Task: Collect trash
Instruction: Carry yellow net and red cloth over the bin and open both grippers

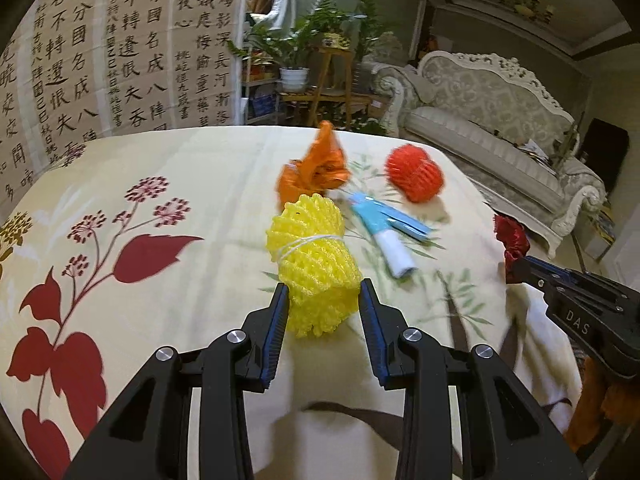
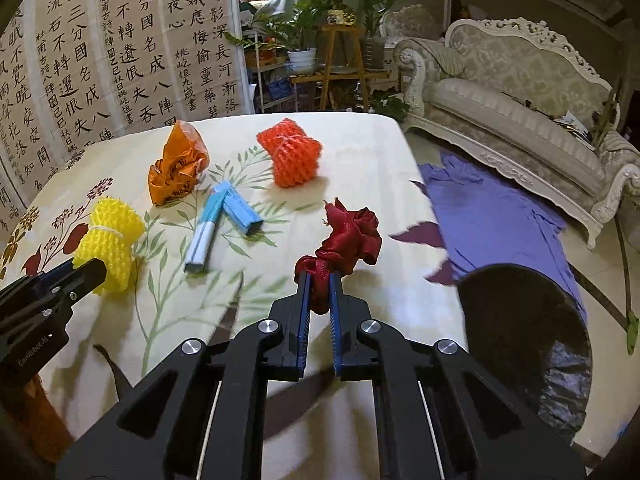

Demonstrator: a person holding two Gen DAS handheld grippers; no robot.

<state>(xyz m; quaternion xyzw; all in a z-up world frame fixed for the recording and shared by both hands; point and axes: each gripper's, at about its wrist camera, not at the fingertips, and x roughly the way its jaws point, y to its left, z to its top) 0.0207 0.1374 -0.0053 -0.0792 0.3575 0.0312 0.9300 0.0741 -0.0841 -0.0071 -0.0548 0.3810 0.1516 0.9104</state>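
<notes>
Grippers both tilt down over my flowered tablecloth [image 2: 380, 148]: left gripper [image 1: 324, 296] clamps the yellow foam net [image 1: 312, 256], right gripper [image 2: 319, 280] pinches the red ribbon [image 2: 352, 232] beside the table edge. I read "DAS" on the right gripper's body, and calligraphy hangs behind.

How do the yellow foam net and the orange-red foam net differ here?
The yellow net sits between the left gripper's pads, while the orange-red net lies free on the tablecloth. The yellow net is near the table's front left; the orange-red net is farther back, toward the sofa side. Colour differs too. Both are meshed foam sleeves tied around the middle with string.
</notes>
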